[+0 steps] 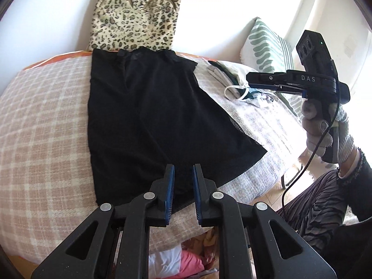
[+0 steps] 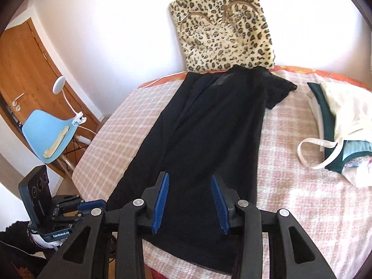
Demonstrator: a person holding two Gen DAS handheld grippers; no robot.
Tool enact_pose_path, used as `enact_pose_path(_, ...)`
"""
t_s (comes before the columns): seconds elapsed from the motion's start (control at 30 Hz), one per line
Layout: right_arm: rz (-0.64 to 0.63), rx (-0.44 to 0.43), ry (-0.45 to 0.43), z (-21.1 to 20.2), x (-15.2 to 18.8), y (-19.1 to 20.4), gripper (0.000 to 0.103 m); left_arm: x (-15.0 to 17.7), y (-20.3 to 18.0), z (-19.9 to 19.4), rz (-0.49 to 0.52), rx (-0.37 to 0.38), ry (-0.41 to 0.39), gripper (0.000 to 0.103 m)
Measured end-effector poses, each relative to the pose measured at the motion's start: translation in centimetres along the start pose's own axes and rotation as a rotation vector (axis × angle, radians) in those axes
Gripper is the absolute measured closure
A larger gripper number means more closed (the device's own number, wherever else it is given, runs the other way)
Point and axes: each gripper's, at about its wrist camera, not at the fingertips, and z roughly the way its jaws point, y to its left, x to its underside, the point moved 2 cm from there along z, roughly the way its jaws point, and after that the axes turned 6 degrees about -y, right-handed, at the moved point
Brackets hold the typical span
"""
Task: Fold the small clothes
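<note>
A black garment (image 1: pixel 151 116) (image 2: pixel 209 139) lies flat and lengthwise on the checked bed cover (image 1: pixel 46 116) (image 2: pixel 302 209), its far end against a leopard-print cushion. My left gripper (image 1: pixel 183 166) hovers over the garment's near hem, its jaws a little apart with nothing between them. Held above the same near end, my right gripper (image 2: pixel 189 175) stands open wider and is also empty. In the left wrist view the right gripper (image 1: pixel 252 79) shows side-on at the right, held by a gloved hand (image 1: pixel 325 137). The left gripper (image 2: pixel 93 203) appears low at the left of the right wrist view.
A leopard-print cushion (image 1: pixel 137 16) (image 2: pixel 225 28) leans on the wall behind the bed. A pile of white and green clothes (image 1: pixel 234 79) (image 2: pixel 341 125) lies to the right, with a striped pillow (image 1: pixel 267 44) beyond. A blue chair (image 2: pixel 48 134) and wooden door (image 2: pixel 25 69) stand left.
</note>
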Motion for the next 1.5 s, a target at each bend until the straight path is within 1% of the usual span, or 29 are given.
enact_pose_path(0.17,0.03,0.059,-0.061,-1.9,-1.1,-3.7,0.056,-0.5,-3.9,2.4,0.104,0.042,0.025,0.089)
enact_pose_path(0.23,0.057,0.069,-0.068,-2.3,-1.7,-5.4,0.056,-0.6,-5.5,3.5,0.129,0.064,0.04,0.079)
enact_pose_path(0.27,0.074,0.074,-0.074,-2.5,-1.8,-6.1,0.056,-0.6,-6.2,4.1,0.14,0.078,0.044,0.067)
enact_pose_path(0.3,0.089,0.073,-0.077,-2.6,-2.0,-7.0,0.056,-0.6,-7.0,4.7,0.156,0.09,0.046,0.06)
enact_pose_path(0.37,0.108,0.077,-0.086,-2.9,-2.3,-8.3,0.056,-0.4,-8.8,5.8,0.2,0.112,0.054,0.06)
enact_pose_path(0.47,0.145,0.076,-0.094,-3.1,-2.7,-10.1,0.056,0.2,-11.4,7.8,0.275,0.147,0.077,0.055)
enact_pose_path(0.63,0.153,0.087,-0.094,-2.8,-3.8,-12.3,0.056,1.2,-14.6,10.7,0.384,0.161,0.102,0.055)
enact_pose_path(0.7,0.155,0.09,-0.098,-2.5,-4.5,-13.0,0.056,1.6,-15.3,11.5,0.405,0.165,0.11,0.055)
enact_pose_path(0.83,0.17,0.091,-0.12,-1.8,-6.6,-14.8,0.056,1.8,-15.5,12.6,0.401,0.14,0.124,0.055)
enact_pose_path(0.93,0.146,0.1,-0.127,-0.4,-8.4,-15.7,0.056,2.1,-15.7,13.4,0.411,0.113,0.133,0.055)
enact_pose_path(1.0,0.113,0.108,-0.117,1.0,-9.7,-15.9,0.056,2.2,-15.6,14.0,0.406,0.106,0.144,0.055)
enact_pose_path(1.1,0.082,0.117,-0.081,3.9,-11.9,-16.1,0.056,2.4,-15.4,14.9,0.371,0.109,0.168,0.055)
enact_pose_path(1.13,0.084,0.114,-0.072,4.9,-12.7,-16.3,0.056,2.3,-15.4,15.0,0.372,0.107,0.16,0.055)
enact_pose_path(1.17,0.097,0.118,-0.063,6.1,-13.5,-16.6,0.056,2.4,-15.4,15.0,0.377,0.103,0.153,0.055)
enact_pose_path(1.23,0.119,0.107,-0.04,8.4,-14.8,-17.1,0.056,2.3,-15.3,14.9,0.377,0.093,0.139,0.063)
enact_pose_path(1.27,0.123,0.103,-0.024,9.5,-15.5,-17.3,0.056,2.2,-15.1,15.0,0.371,0.087,0.131,0.071)
enact_pose_path(1.3,0.124,0.105,-0.008,10.7,-16.0,-17.4,0.056,2.1,-14.9,15.0,0.361,0.089,0.125,0.077)
enact_pose_path(1.33,0.124,0.107,0.009,11.8,-16.5,-17.6,0.056,2.0,-14.6,15.0,0.346,0.092,0.12,0.081)
enact_pose_path(1.37,0.127,0.109,0.021,12.8,-16.8,-17.8,0.056,1.9,-14.2,15.0,0.329,0.096,0.117,0.088)
enact_pose_path(1.4,0.129,0.12,0.029,13.7,-17.2,-18.1,0.056,1.8,-13.9,15.0,0.31,0.104,0.117,0.091)
enact_pose_path(1.43,0.131,0.13,0.038,14.5,-17.4,-18.4,0.056,1.7,-13.6,15.0,0.291,0.116,0.118,0.092)
enact_pose_path(1.5,0.135,0.146,0.048,15.8,-17.9,-19.0,0.053,1.6,-13.1,14.9,0.255,0.137,0.12,0.096)
